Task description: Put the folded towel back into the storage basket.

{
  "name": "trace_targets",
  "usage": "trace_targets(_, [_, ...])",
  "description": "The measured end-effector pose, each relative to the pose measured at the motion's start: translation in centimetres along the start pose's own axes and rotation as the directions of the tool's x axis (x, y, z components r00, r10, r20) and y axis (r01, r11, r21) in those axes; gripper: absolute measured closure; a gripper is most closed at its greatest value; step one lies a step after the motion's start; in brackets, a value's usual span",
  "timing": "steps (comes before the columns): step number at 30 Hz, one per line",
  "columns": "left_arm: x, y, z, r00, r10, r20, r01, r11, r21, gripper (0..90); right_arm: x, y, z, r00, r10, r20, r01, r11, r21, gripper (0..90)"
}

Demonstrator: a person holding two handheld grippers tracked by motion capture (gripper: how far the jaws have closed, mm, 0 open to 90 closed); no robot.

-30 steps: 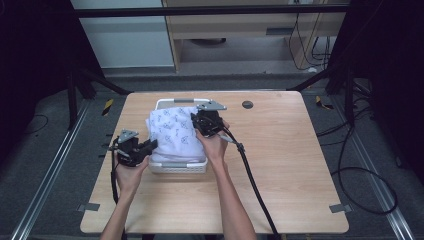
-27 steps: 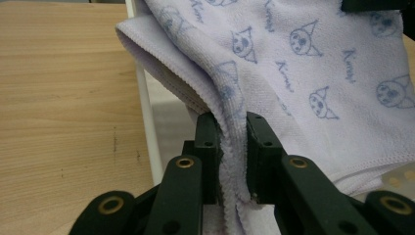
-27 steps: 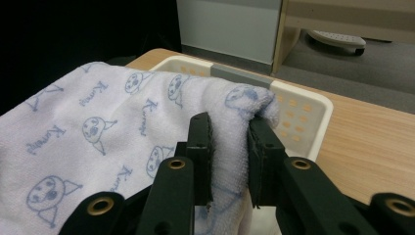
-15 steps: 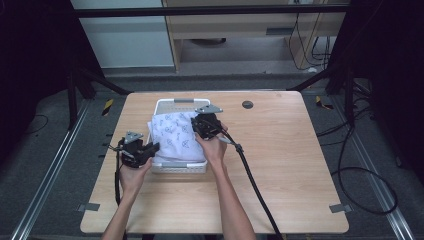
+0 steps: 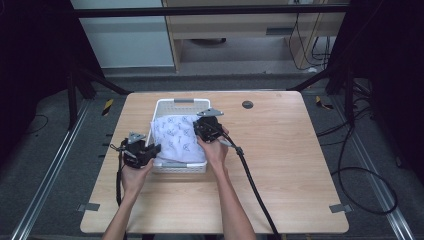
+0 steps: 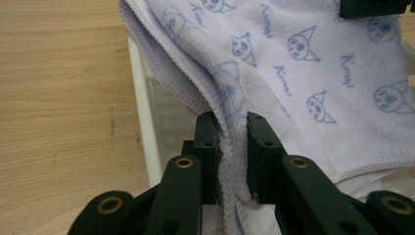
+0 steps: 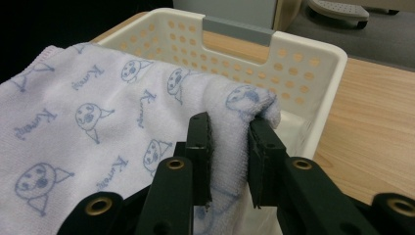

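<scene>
A folded pale lilac towel [image 5: 176,139] printed with small blue cat faces hangs over a white perforated basket [image 5: 183,102] on the wooden table. My left gripper [image 5: 152,149] is shut on the towel's stitched edge [image 6: 234,147] at the basket's near left corner. My right gripper [image 5: 198,128] is shut on a thick fold of the towel [image 7: 230,142] at its right side, over the basket's inside. The towel [image 7: 88,127] stretches between the two grips and hides most of the basket's floor.
The basket's far wall [image 7: 235,49] has a grey handle strip [image 7: 237,29]. A dark round grommet [image 5: 247,104] sits in the table behind the right hand. A black cable [image 5: 252,182] trails from the right gripper toward the table's front edge. Bare wood [image 5: 295,165] lies to the right.
Both hands have sunk a little with the towel, which now lies lower over the basket. The grips are unchanged.
</scene>
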State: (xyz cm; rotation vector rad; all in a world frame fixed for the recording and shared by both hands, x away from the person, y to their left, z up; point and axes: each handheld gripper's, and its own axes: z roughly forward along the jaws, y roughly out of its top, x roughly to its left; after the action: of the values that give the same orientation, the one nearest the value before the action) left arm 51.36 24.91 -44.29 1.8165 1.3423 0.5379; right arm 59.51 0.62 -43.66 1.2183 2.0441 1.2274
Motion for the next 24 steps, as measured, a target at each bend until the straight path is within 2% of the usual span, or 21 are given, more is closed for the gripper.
trace_targets(10, [-0.05, 0.00, 0.06, 1.0000, 0.002, -0.005, -0.002, 1.0000, 0.002, 75.1, 0.09, -0.21, 0.19, 0.9999, -0.010, 0.008, 0.010, 1.000, 0.029, 72.5])
trace_targets(14, [-0.07, 0.02, 0.08, 1.0000, 0.003, -0.007, -0.003, 1.0000, 0.005, 74.7, 0.10, -0.44, 0.49, 0.9995, -0.028, 0.014, 0.027, 0.998, 0.050, 70.9])
trace_targets(20, [-0.17, 0.08, 0.18, 0.9998, 0.008, -0.017, -0.008, 0.9999, 0.013, 71.8, 0.12, -0.65, 0.82, 0.9990, -0.042, 0.017, 0.041, 0.996, 0.074, 66.1])
trace_targets(24, [-0.27, 0.10, 0.20, 0.9994, 0.013, -0.031, -0.012, 0.9999, 0.008, 69.3, 0.16, -0.59, 0.68, 0.9985, -0.051, 0.021, 0.049, 0.997, 0.065, 62.7])
